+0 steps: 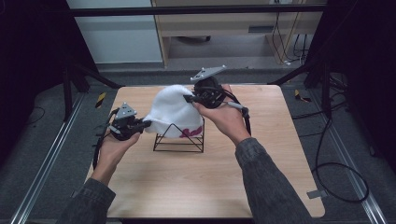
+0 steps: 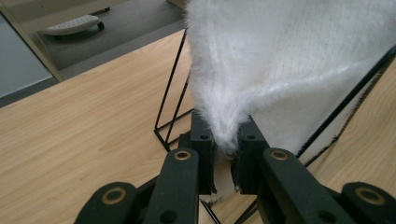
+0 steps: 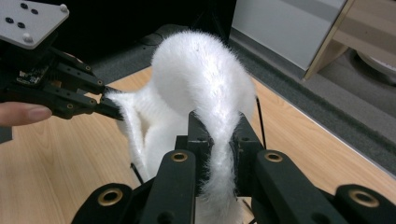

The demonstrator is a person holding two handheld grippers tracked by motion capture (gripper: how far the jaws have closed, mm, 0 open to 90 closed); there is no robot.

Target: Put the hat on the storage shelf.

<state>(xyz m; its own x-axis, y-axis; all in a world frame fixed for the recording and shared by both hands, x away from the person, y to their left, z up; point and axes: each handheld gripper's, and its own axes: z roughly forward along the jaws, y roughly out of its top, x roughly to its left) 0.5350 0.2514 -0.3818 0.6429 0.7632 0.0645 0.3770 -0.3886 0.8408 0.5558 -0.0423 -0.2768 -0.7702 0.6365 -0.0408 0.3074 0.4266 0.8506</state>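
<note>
White fuzzy knit hat sits centre frame in the high view, draped over a black wire stand on the wooden table. Fabric is fluffy with long nap, ribbed knit visible under the fuzz in the left gripper view, where it takes up the upper right. The hat is stretched between both grippers, pulled into a peak at each pinch.

Left gripper, left of centre in the high view: jaws nearly closed, clamped on the hat's lower left edge; its own view shows a tuft of fabric squeezed between the jaws. Right gripper, upper centre: jaws pressed together on a fold of the hat at its top right; in its own view a twisted band of fabric runs down between the jaws. The left gripper also appears at the upper left of the right gripper view, with a fingertip beside it.

Stand mostly hidden under the hat; only the base and some rods show. Pink lettering on the hat's lower right rim, too small and partly folded to read.
</note>
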